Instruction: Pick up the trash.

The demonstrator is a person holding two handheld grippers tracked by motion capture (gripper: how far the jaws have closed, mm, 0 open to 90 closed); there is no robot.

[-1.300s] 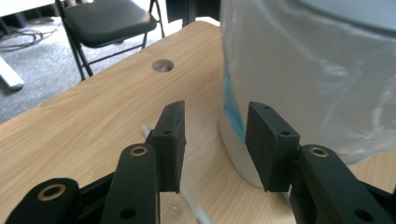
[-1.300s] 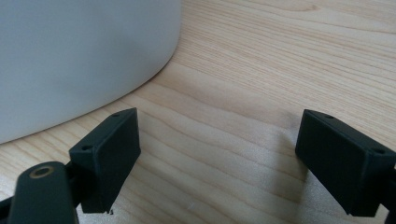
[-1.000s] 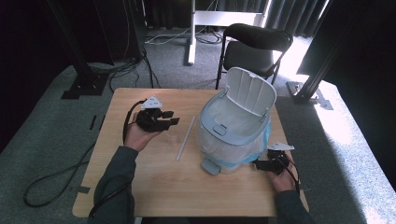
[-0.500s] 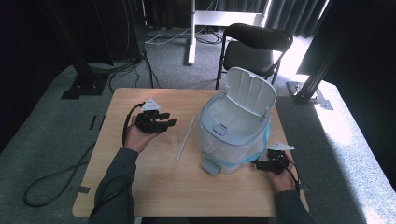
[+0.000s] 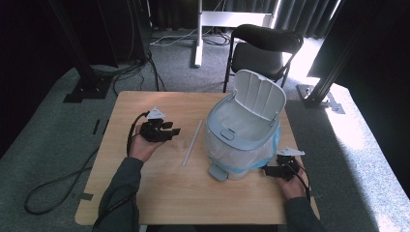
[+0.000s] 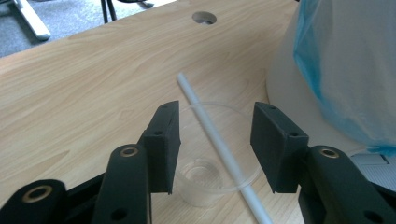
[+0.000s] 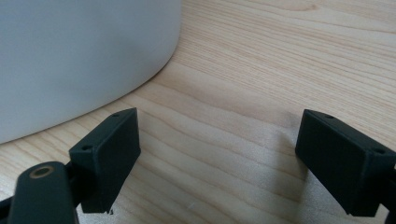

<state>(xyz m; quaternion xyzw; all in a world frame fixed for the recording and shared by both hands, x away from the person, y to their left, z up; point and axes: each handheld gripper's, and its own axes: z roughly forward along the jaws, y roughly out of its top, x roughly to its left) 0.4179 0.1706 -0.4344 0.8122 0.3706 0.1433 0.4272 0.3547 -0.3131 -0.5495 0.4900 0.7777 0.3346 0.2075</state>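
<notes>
A light wooden table with rounded corners stands on grey carpet, with a round cable hole in its top near the far edge. Behind it sits a black chair, beside the white foot of a stand, and black cables trail over the floor at the left. Dark curtains close the back, black frame posts rise at both sides, and bright light falls across the carpet on the right.

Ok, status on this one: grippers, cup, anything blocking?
Left gripper open, jaws either side of clear cup, not closed on it. Right gripper open, empty, beside bin. Straw lies just behind cup.
</notes>
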